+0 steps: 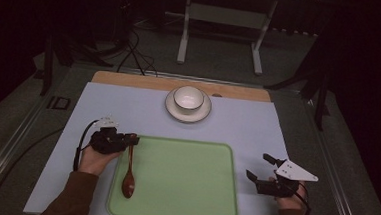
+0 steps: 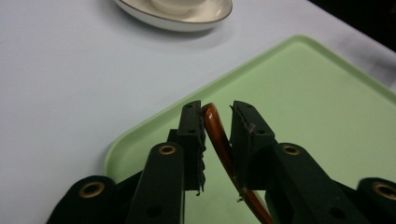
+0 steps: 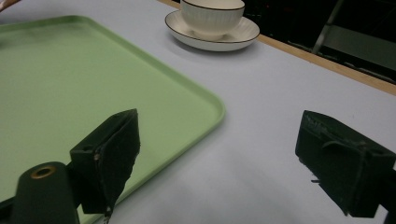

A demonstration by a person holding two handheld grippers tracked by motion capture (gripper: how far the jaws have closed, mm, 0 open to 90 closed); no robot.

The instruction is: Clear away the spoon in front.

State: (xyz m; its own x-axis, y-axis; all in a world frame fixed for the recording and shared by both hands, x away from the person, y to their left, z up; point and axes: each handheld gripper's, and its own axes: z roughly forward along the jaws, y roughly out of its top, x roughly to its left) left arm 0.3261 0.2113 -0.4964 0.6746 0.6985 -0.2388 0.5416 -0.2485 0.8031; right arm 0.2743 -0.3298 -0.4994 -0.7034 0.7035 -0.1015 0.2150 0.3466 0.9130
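A pale blue table [image 1: 128, 108] stands in a dark room. In the high view, the left gripper [image 1: 132, 139] pinches the handle tip of a brown wooden spoon [image 1: 128, 176], which lies on the flat green plastic tray [image 1: 184, 180] just beside it. The right gripper [image 1: 258, 166], jaws spread, hovers off the tray's right edge. A white ceramic bowl [image 1: 188, 98] on a white saucer [image 1: 171, 108] sits well beyond both.

The left gripper view shows its jaws nipping the spoon [image 2: 215, 128] over the tray [image 2: 317, 107].

The right gripper view shows wide-open jaws, tray [image 3: 70, 79] to their left, bowl [image 3: 212, 16] ahead.

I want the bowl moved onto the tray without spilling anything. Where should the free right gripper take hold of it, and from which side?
Grip the bowl by its rim: it stands upright on the plate with its mouth open upward, so one jaw can go inside and one outside. Come from above on the near right side, where the open right gripper has bare table ahead. The wall looks too wide to span.
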